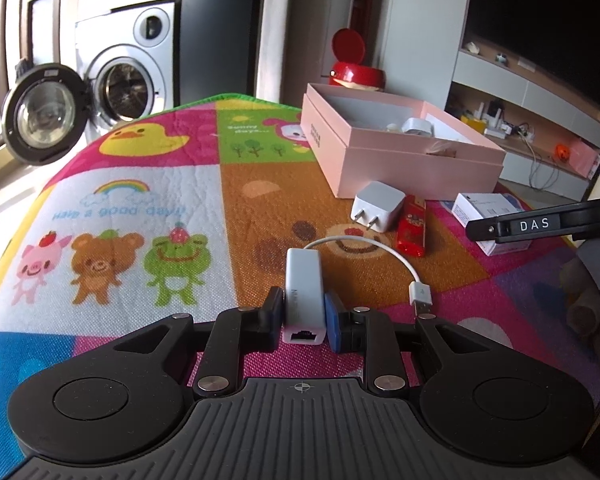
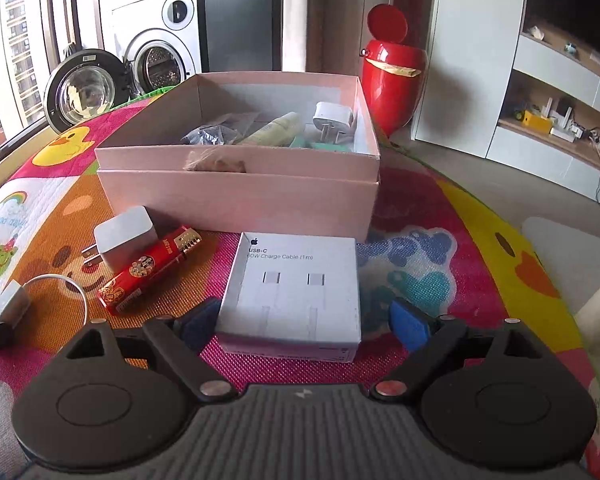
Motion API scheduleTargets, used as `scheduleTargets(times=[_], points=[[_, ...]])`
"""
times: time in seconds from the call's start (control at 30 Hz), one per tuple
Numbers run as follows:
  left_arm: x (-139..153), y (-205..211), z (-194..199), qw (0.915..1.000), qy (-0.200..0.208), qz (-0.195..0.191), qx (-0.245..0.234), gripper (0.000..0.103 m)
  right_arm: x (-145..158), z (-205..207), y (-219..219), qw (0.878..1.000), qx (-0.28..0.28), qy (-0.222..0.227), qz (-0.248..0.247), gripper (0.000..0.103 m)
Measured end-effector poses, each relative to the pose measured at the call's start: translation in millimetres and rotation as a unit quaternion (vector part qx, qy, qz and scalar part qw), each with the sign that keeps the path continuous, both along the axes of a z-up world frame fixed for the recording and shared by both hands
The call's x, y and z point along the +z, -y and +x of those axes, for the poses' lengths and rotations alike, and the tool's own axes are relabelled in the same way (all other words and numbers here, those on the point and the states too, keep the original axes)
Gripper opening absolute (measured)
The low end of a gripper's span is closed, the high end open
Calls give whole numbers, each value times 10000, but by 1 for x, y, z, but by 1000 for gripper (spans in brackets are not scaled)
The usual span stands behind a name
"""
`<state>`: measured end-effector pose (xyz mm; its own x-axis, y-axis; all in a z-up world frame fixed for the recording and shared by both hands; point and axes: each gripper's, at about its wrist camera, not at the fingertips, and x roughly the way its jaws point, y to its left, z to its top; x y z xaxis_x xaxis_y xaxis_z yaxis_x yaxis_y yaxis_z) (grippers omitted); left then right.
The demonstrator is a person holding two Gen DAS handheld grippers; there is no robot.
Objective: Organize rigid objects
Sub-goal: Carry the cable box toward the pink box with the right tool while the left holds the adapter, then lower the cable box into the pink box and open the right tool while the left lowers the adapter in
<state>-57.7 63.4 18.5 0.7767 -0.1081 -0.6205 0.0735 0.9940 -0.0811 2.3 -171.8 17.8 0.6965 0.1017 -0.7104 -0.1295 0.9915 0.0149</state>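
Observation:
My left gripper [image 1: 303, 312] is shut on a white Ethernet adapter [image 1: 303, 292] with a short white USB cable [image 1: 400, 264], low over the play mat. My right gripper [image 2: 300, 320] is open, its blue pads on either side of a white USB-C cable box [image 2: 296, 292] lying on the mat; it shows in the left wrist view [image 1: 488, 208]. An open pink box [image 2: 240, 184] behind holds a charger, a tube and small items. A white wall charger [image 2: 120, 236] and a red lighter [image 2: 148, 272] lie in front of the pink box.
The colourful cartoon play mat [image 1: 140, 200] covers the surface. A red bin with its lid up [image 2: 392, 76] stands behind the pink box. A washing machine with an open door [image 1: 112, 80] is at the far left. Shelves with clutter [image 2: 560, 120] are at the right.

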Motion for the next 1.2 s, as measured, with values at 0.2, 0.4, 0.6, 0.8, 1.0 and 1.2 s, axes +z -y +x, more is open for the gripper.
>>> scheduleTargets(times=[0.2, 0.4, 0.6, 0.8, 1.0, 1.2], points=[[0, 6, 9, 9994, 89, 202, -263, 25, 4, 5, -5, 9989, 462, -106, -44, 69], [14, 13, -13, 9919, 544, 310, -1102, 24, 24, -31, 6, 9938, 1094, 1, -182, 69], [88, 28, 6, 9763, 1559, 577, -1386, 24, 102, -56, 22, 9844, 1141, 1339, -74, 69], [172, 49, 63, 9528, 2603, 732, -1378, 9, 160, -31, 28, 9714, 1037, 2135, -99, 69], [183, 33, 109, 9713, 1903, -347, -1387, 13, 138, -8, 31, 9811, 994, 1659, 83, 69], [84, 25, 97, 9836, 144, 293, -1774, 13, 68, -13, 27, 9917, 1026, 769, 20, 69]])
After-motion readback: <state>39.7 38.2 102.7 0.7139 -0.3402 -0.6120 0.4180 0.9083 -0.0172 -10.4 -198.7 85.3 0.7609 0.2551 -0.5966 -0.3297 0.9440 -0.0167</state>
